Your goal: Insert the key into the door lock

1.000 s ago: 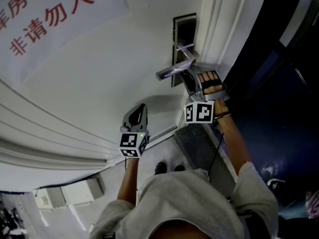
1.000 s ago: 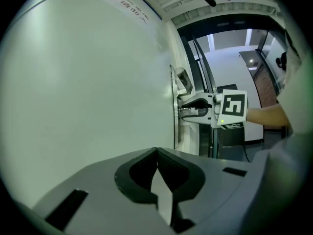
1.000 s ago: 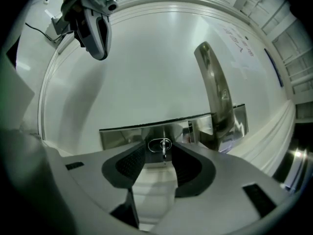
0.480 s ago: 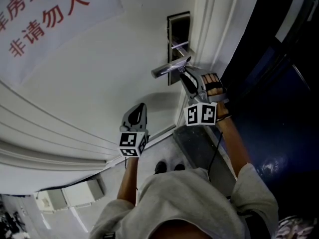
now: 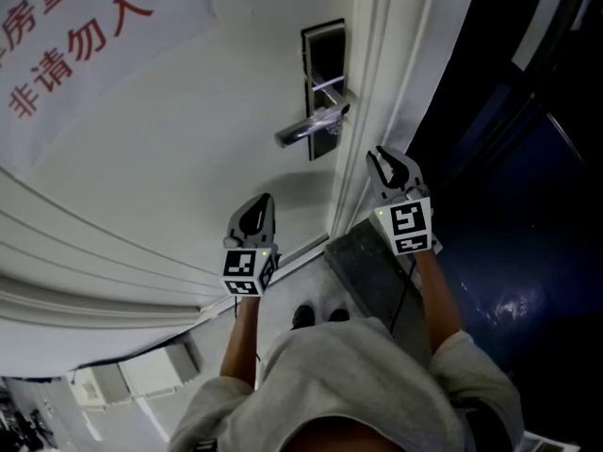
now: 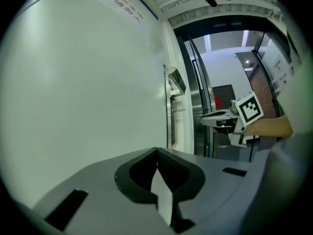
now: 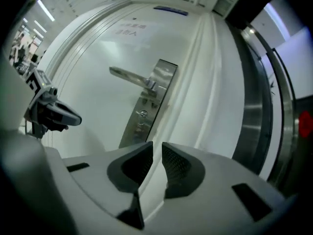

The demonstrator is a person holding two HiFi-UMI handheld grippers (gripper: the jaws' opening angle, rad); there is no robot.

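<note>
The white door's steel lock plate (image 5: 316, 64) carries a lever handle (image 5: 306, 132) (image 7: 128, 76), with the keyhole (image 7: 143, 114) under it. In the left gripper view a small metal piece that looks like the key (image 6: 179, 110) sticks out of the plate under the handle. My right gripper (image 5: 388, 163) (image 7: 157, 150) hangs a short way back from the plate, beside the door frame. Its jaws have just been closing; a narrow gap is left, with nothing between them. My left gripper (image 5: 259, 207) (image 6: 157, 151) points at the bare door panel left of the lock, shut and empty.
A paper sign with red characters (image 5: 66, 36) hangs on the door at upper left. The white door frame (image 5: 377, 83) borders a dark glass area (image 5: 509, 158) to the right. A dark mat (image 5: 367, 276) and the person's shoes (image 5: 316, 316) are on the floor below.
The right gripper has drawn back from the lock plate, down and to the right, and rolled over; its jaws stand closer together. The left gripper has stayed put.
</note>
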